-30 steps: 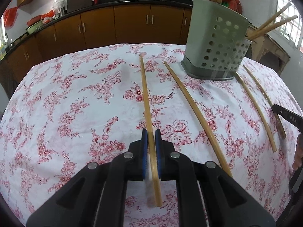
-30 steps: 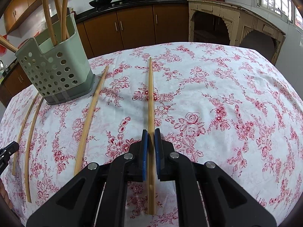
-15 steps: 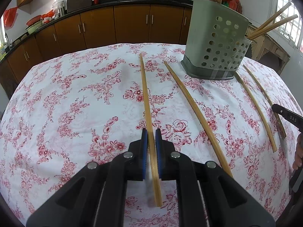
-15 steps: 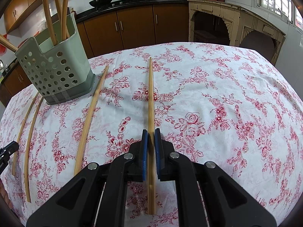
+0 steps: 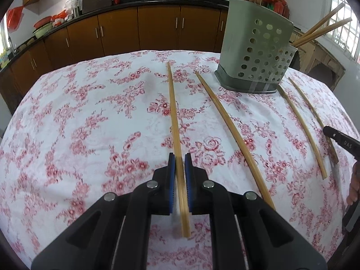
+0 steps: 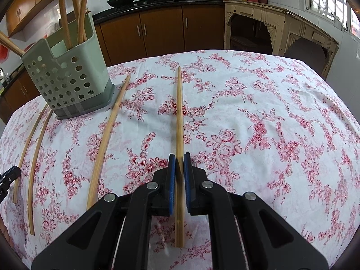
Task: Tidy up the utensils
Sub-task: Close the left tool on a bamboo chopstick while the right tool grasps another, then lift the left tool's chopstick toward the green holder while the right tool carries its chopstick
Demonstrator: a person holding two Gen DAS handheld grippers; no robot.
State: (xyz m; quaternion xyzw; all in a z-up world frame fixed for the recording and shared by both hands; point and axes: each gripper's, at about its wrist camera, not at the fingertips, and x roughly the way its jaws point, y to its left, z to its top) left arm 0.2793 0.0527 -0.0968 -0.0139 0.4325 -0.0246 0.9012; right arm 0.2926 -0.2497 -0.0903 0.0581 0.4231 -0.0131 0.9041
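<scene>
Two pairs of fingers (image 5: pixel 178 171) (image 6: pixel 179 168) each clamp a chopstick (image 5: pixel 174 117) (image 6: pixel 179 112) near the holder (image 5: pixel 254 51).

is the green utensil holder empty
No, several wooden chopsticks stand inside the green utensil holder in the right wrist view.

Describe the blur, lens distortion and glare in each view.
Left wrist view: the chopstick blurs between the left gripper; fisheye bends the table edge; the window is blown out. Right wrist view: the chopstick smears between the right gripper; the window glares.
</scene>
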